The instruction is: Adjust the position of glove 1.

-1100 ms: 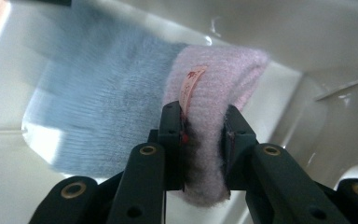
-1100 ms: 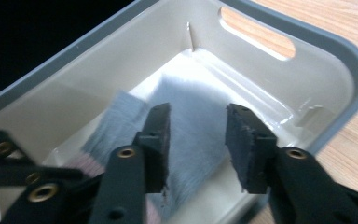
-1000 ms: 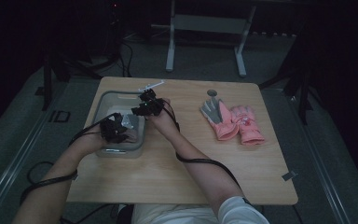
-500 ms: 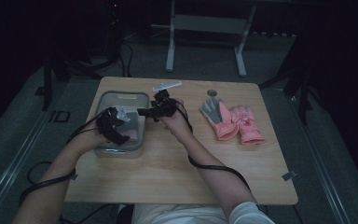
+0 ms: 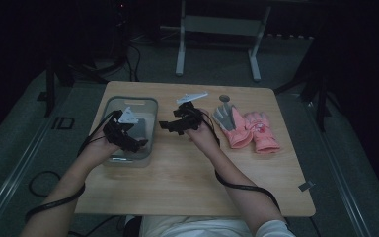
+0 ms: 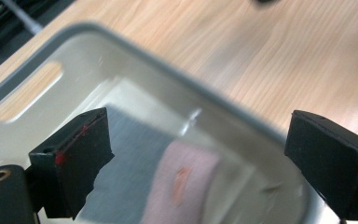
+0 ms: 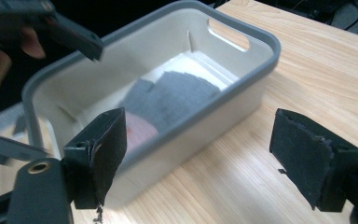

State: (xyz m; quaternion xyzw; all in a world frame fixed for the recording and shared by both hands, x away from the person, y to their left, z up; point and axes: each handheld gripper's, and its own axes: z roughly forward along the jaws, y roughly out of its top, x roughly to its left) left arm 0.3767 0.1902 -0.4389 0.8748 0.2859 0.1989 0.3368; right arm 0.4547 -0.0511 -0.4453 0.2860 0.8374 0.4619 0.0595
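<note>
- The left tongs (image 5: 137,144) hang over the grey-rimmed bin (image 5: 109,106), jaws spread wide with nothing between them; they have just been opening.
- In the left gripper view, those jaws frame the bin's inside: a grey and pink glove (image 6: 168,186) lies on the bin floor below and between the two black pads, touching neither.
- The bin's rim (image 6: 177,79) runs across just ahead of the left tongs, with the wooden bench (image 6: 261,56) beyond it.
- The right tongs (image 5: 165,126) sit just beside the bin's near wall, over bare bench, jaws also wide and empty; they too have just been opening.
- In the right gripper view, the bin (image 7: 242,88) stands ahead of the right tongs, closer to the left-hand jaw, and the glove (image 7: 172,100) lies inside it, grey part uppermost with a bit of pink toward the tongs.
- The left tongs (image 7: 74,37) show in that same view at the upper left, above the bin's far rim.
- On the far side of the right tongs from the bin, a pair of pink gloves (image 5: 249,128) lies flat on the bench (image 5: 187,187), well apart from both tongs.
</note>
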